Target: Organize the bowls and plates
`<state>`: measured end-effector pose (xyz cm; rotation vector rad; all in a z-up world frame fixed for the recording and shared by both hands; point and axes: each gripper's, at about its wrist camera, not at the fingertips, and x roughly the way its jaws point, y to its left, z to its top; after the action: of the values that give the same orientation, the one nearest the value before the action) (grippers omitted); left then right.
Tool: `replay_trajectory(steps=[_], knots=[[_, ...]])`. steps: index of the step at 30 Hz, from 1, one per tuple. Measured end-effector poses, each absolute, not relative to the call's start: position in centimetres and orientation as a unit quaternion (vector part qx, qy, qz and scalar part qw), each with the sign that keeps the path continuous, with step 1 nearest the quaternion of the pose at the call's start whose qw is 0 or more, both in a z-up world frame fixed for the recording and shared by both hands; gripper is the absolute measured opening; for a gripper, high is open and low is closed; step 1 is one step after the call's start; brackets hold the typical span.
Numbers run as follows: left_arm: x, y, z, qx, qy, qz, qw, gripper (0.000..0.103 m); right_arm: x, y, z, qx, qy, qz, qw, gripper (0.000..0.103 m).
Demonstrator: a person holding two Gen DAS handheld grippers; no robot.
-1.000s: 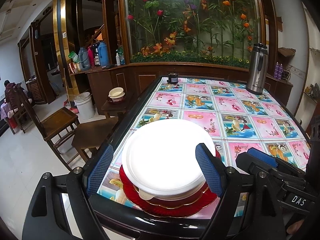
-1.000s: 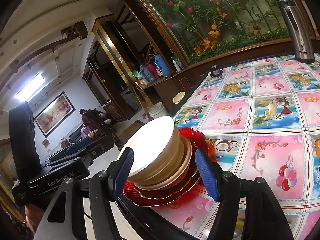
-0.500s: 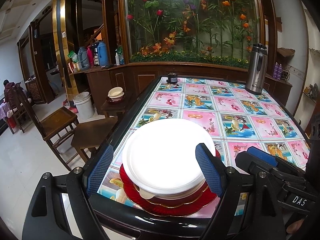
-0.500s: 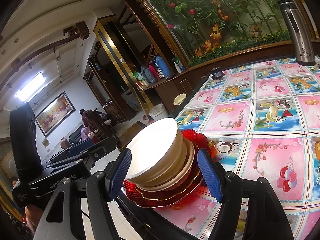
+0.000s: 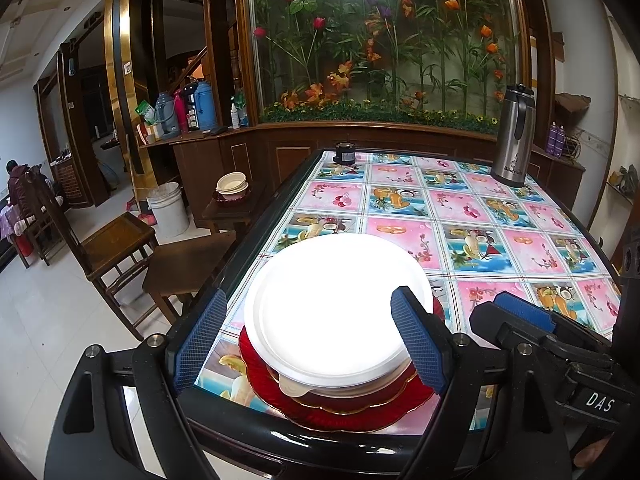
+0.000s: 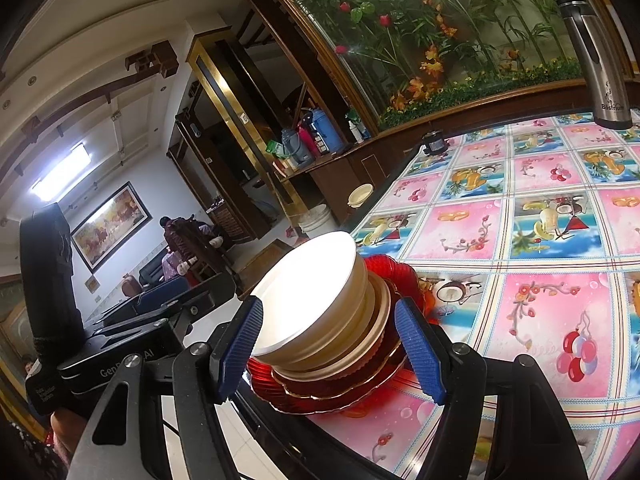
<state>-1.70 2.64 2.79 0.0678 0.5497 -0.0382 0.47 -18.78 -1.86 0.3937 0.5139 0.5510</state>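
Note:
A stack stands at the near left corner of the table: white bowls point(image 5: 336, 308) nested on red gold-rimmed plates point(image 5: 340, 408). In the right wrist view the cream bowls point(image 6: 316, 320) sit on the red plates point(image 6: 360, 384). My left gripper point(image 5: 312, 344) is open, its blue pads either side of the top bowl without touching it. My right gripper point(image 6: 332, 356) is open, its pads flanking the bowls from the right side. Each gripper shows in the other's view: the right one point(image 5: 532, 328), the left one point(image 6: 160, 312).
The table has a fruit-patterned cloth point(image 5: 460, 216) and a dark raised rim point(image 5: 256, 240). A steel thermos point(image 5: 514, 142) and a small black jar point(image 5: 345, 154) stand at the far end. Wooden chairs point(image 5: 116, 248) and a stool with more bowls point(image 5: 232, 186) stand left of the table.
The right gripper has closed in slightly on the stack. The left gripper and the stack have hardly moved.

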Motion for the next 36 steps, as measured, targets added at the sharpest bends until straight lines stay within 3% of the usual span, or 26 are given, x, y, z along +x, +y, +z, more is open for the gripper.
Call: replay_trajectory(steps=[36], knots=[[-1.62, 2.8, 2.06, 0.028, 0.281, -0.026, 0.959, 0.085, 0.63, -18.18, -2.14, 0.191, 0.258, 0.266, 0.909, 0.071]])
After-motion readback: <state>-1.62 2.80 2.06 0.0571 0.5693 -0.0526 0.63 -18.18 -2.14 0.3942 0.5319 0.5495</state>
